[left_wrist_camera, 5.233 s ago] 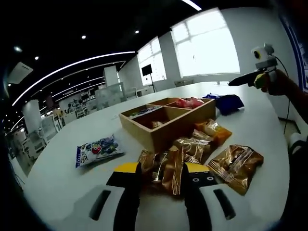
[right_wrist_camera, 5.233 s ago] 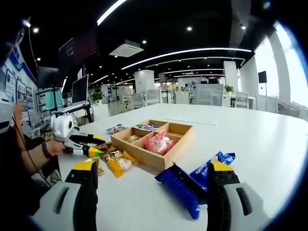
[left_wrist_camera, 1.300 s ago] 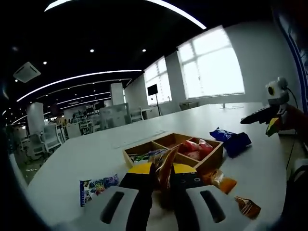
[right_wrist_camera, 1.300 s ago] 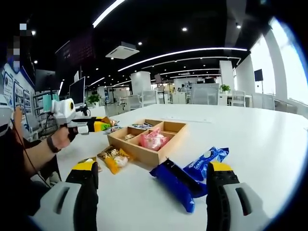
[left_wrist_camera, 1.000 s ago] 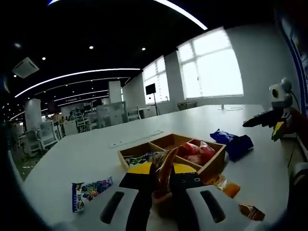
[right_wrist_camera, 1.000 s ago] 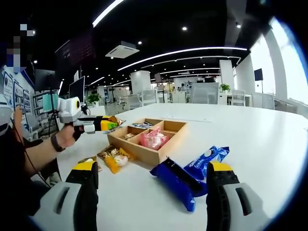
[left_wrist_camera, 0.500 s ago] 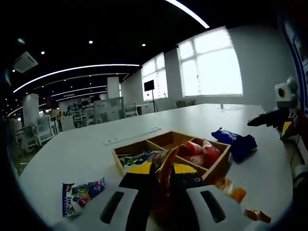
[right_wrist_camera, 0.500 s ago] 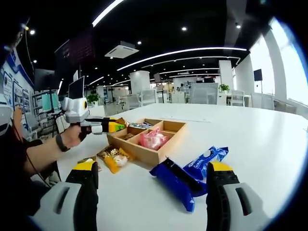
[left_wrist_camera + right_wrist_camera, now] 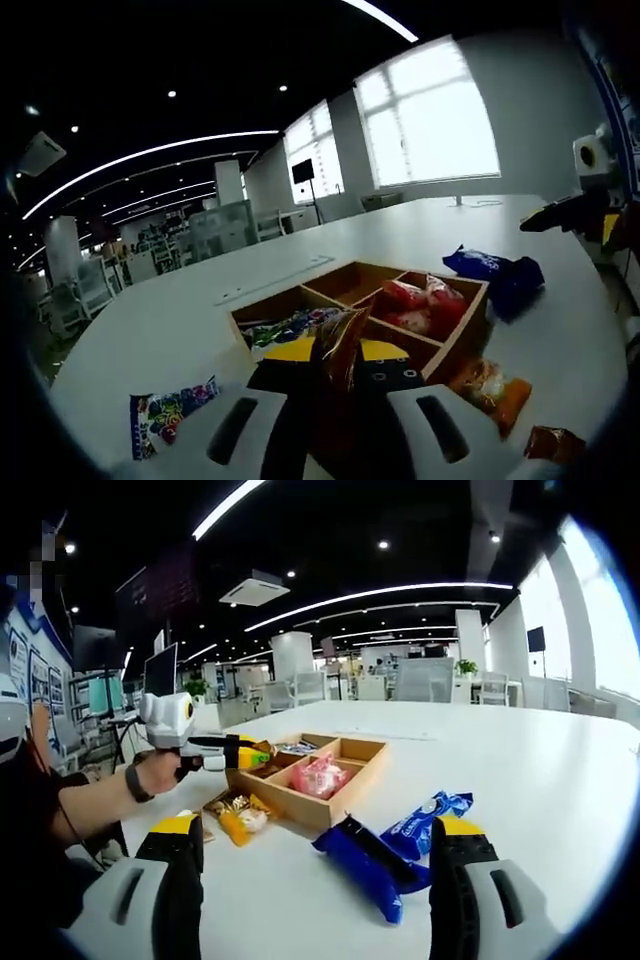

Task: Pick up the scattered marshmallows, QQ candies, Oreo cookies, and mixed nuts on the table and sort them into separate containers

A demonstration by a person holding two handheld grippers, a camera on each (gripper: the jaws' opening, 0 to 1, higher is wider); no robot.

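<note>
Mid-frame, the left gripper [image 9: 335,375] pinches a nut pack [image 9: 338,345] over the tray [image 9: 455,345], which already holds pink and colourful packs, while the right gripper [image 9: 312,880] gapes empty near blue packs [image 9: 395,845], with others left lower right.

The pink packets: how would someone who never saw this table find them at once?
Find the wooden tray on the white table. The pink packets lie in one of its compartments; they are the table's sole pink things, unlike the blue packs outside.
</note>
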